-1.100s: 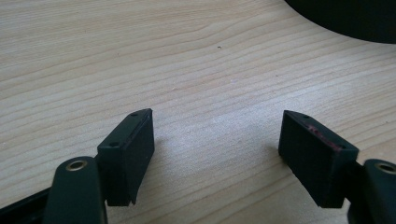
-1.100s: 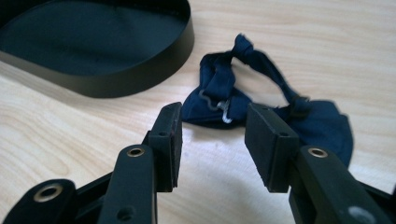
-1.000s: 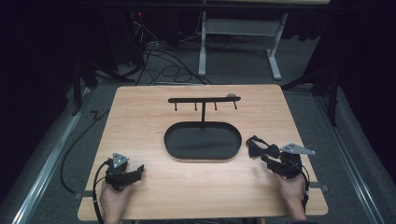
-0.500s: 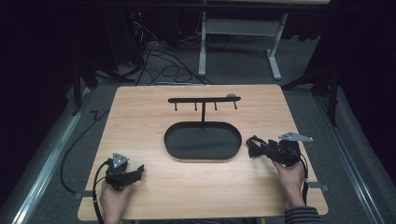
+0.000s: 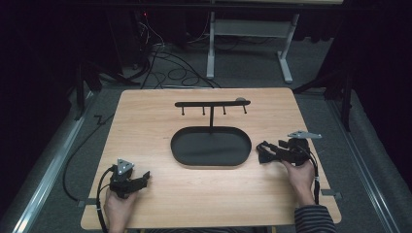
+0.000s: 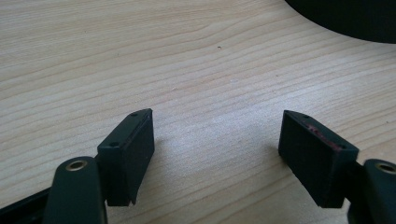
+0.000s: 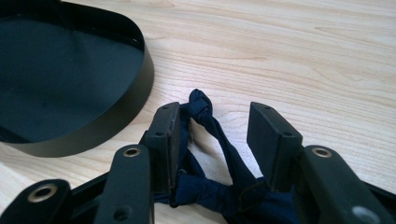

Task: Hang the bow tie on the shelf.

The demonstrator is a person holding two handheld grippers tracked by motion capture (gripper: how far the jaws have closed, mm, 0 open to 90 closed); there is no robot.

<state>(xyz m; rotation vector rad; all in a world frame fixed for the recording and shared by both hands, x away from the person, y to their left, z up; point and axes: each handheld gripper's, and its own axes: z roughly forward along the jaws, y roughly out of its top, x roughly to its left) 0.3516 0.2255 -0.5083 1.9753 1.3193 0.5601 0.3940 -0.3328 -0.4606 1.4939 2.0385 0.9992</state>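
Dark blue knotted cloth (image 7: 219,140) lies between the right hand-held gripper's (image 7: 215,135) parted jaws.

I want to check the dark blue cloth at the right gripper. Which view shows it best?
The right gripper view: the knotted dark blue cloth lies close up between the right gripper jaws, which have just been opening. In the high view it is a small dark shape beside the black tray.

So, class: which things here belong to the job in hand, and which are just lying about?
In the job:
- dark blue knotted cloth, between the right gripper and its opening jaws
- black oval tray
- hook stand

Lying about:
- left gripper, open on the table
- floor cables
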